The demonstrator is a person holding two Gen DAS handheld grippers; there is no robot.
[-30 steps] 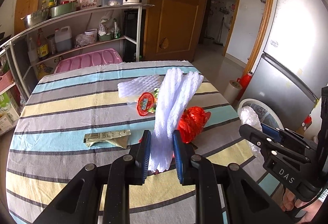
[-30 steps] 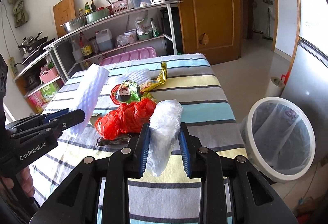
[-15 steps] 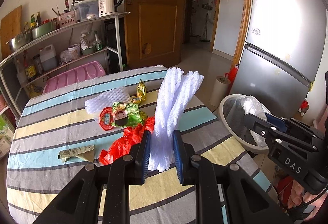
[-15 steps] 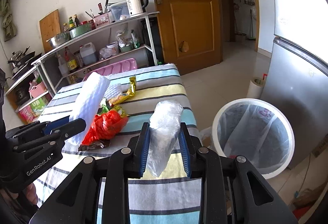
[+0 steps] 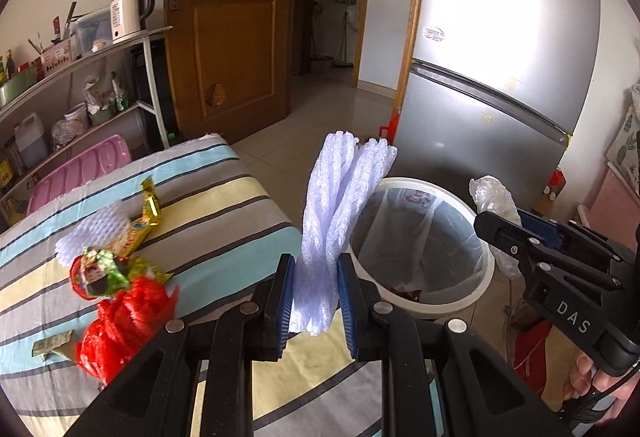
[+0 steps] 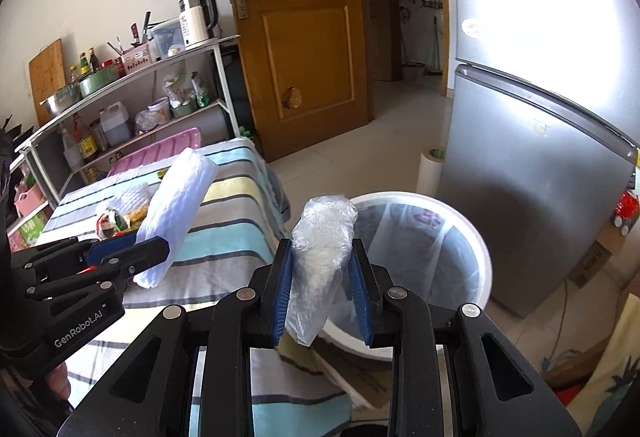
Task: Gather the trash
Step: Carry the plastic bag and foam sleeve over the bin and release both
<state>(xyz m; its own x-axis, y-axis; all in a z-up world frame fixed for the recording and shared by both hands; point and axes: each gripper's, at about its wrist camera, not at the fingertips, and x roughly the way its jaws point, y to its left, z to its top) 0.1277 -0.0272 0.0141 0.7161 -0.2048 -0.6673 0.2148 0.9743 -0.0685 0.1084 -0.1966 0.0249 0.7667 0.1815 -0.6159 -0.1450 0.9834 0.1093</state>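
Right gripper (image 6: pixel 320 301): fingers are pinching a crumpled clear plastic bag (image 6: pixel 322 249), long axis running up and away from the tips. Lined white trash bin (image 6: pixel 476 237) is lying just beyond and right of it, on the floor by the desk (image 6: pixel 224 237); this hand is the nearer one. Left gripper (image 5: pixel 314 301): fingers are clamping a white foam net sleeve (image 5: pixel 340 205), standing upright, with the bin's rim showing to the right past it. Both grippers are pointing level and forward; release probably needs further travel right.
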